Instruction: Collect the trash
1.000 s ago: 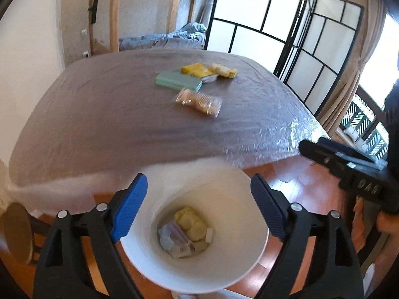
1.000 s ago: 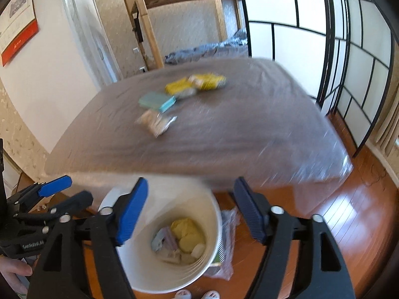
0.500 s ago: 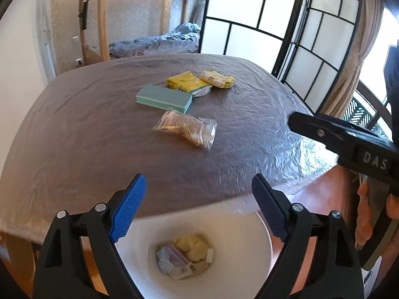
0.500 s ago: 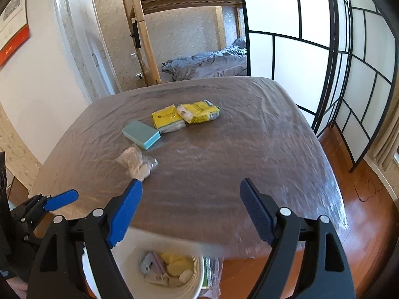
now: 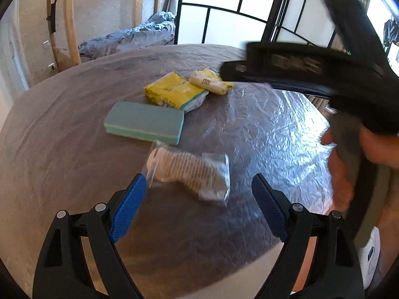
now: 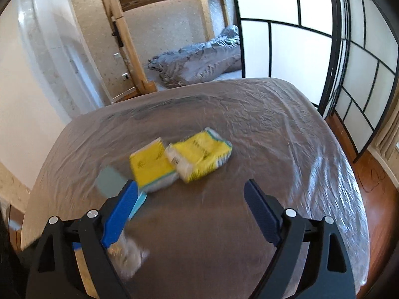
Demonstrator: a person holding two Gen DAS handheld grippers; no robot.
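Trash lies on a table under a brown cloth with clear plastic (image 5: 261,129). A clear packet of crackers (image 5: 189,172) lies just ahead of my open, empty left gripper (image 5: 197,199). Beyond it are a teal box (image 5: 144,122), a yellow packet (image 5: 174,94) and a second yellow packet (image 5: 212,83). My right gripper (image 6: 189,206) is open and empty above the table, with the two yellow packets (image 6: 152,167) (image 6: 202,155) ahead of it. The teal box (image 6: 112,180) and cracker packet (image 6: 127,256) sit behind its left finger. The right gripper's body (image 5: 324,74) crosses the left wrist view.
A folding screen (image 6: 349,62) stands to the right of the table. A bunk bed with grey bedding (image 6: 199,59) is behind it. Wood floor (image 6: 374,186) shows at the right edge. A white wall (image 6: 30,87) is on the left.
Both grippers rose from over the white bin at the table's near edge and moved forward over the table. The bin has left both views. The trash items are much closer.
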